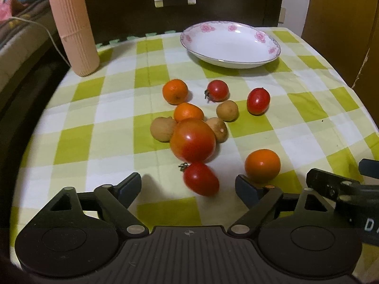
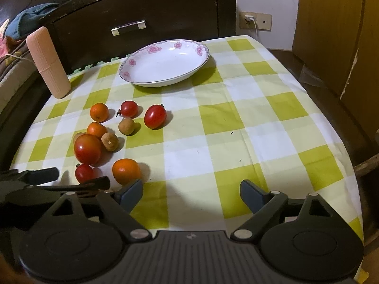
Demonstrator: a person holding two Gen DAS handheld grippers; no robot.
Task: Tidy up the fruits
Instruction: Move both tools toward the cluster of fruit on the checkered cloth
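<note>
Plate (image 2: 165,80): glossy glazed ceramic
Tablecloth (image 2: 213,142): matt woven cloth
Tomatoes (image 1: 193,139): smooth, glossy skin
Pink case (image 1: 73,26): matt ribbed plastic

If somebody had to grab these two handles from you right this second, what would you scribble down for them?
Left tool: open, empty, low over the nearest small red tomato.
Right tool: open, empty, over bare checked cloth.
Fruit: all ten pieces loose on the cloth, the big tomato among them.
Flowered plate: at the far side, nothing in it.
Done: nothing sorted yet.
Left: every piece probably goes onto the plate.
</note>
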